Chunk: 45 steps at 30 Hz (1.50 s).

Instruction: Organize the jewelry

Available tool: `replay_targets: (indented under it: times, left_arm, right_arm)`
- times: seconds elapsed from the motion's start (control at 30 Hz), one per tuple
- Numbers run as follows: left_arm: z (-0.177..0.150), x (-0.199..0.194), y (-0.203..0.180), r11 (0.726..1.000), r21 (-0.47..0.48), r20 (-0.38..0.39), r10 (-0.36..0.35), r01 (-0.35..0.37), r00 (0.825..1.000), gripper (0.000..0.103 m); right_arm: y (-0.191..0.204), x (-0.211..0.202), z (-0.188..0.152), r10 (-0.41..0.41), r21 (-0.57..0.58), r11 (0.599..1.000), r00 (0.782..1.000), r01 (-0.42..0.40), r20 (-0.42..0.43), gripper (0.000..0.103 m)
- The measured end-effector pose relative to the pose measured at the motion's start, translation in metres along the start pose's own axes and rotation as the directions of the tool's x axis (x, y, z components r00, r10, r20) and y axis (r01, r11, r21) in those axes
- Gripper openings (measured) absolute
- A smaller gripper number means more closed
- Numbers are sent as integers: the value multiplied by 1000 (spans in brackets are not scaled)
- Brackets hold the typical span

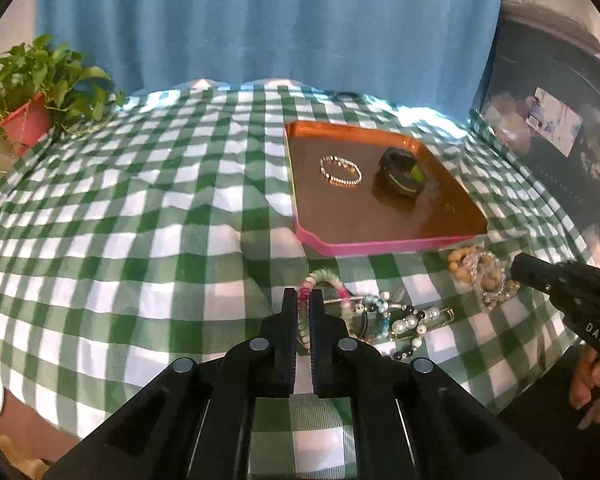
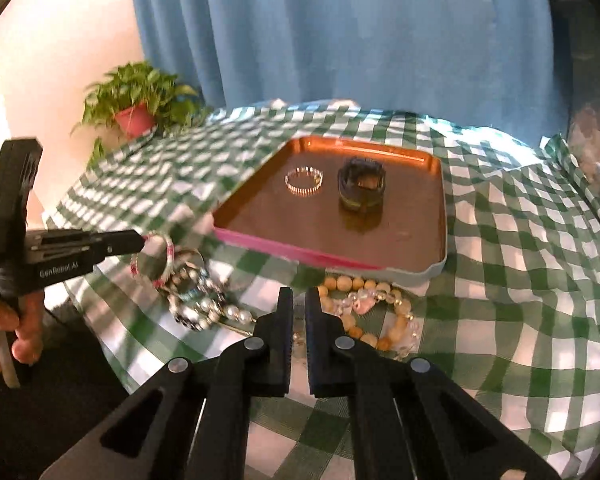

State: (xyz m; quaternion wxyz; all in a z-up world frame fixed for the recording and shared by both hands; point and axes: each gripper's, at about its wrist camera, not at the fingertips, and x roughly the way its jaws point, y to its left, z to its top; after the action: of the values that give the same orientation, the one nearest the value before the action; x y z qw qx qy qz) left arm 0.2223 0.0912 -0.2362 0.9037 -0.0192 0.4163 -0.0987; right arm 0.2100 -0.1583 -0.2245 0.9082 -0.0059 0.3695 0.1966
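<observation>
**Bracelet in the left gripper, tray lying far and to the right**

The left gripper (image 1: 306,300) is pinching the pink-and-green beaded bracelet (image 1: 320,276) by its near arc, with the jaws pressed onto the beads and the rest of the loop standing out beyond the fingertips. In the right wrist view the loop is hanging just above the tangled pile of pearl and bead jewelry (image 2: 204,304), which is lying on the green checked cloth (image 1: 140,200).

The copper tray (image 1: 380,246) is sitting beyond the pile, far and to the right of the held bracelet, with its pink near rim facing the gripper. A gold bracelet (image 1: 341,171) and a dark rolled band (image 1: 402,174) are already resting on it, well apart from the near rim. The near-left part of the tray floor is showing bare, and that looks like the shortest way in: forward and rightward, clearing the rim.

The right gripper (image 2: 298,304) is pointing at the tan and clear bead bracelet (image 2: 364,312), which is lying just in front of the tray's near rim. Its jaws are pressed together, and something thin and silvery seems to be sitting between them, but I cannot tell whether it is gripped.

The right hand is standing nearer the tray, yet the left one is carrying the piece.
</observation>
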Motion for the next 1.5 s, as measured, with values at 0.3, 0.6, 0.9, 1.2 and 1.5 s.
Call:
replay_targets:
  times: [0.3,0.6,0.9,1.2,1.5]
  left_arm:
    - [12,-27,1,997,-67,29,-44,46,999,5]
    - [63,-55,-36,997,-21,116,-70,73,991,5]
    - [95,-44,-61,995,1,165,-100,102,981,5]
    - [131,1,-62,993,1,177,-116,117,977,5]
    - [165,65,-36,987,-76,152,-127,140,980,5]
  right_arm:
    - [0,-25,2,49,71,996,998,-52,39,5]
    - [2,-67,44,21,40,999,991,-27,135,5]
    - [-10,-74,89,-10,60,998,980,-2,200,5]
    - [-39,-43,113,-26,139,990,975,-5,219,5]
    - [-83,19,134,-30,239,971,984,-13,174,5]
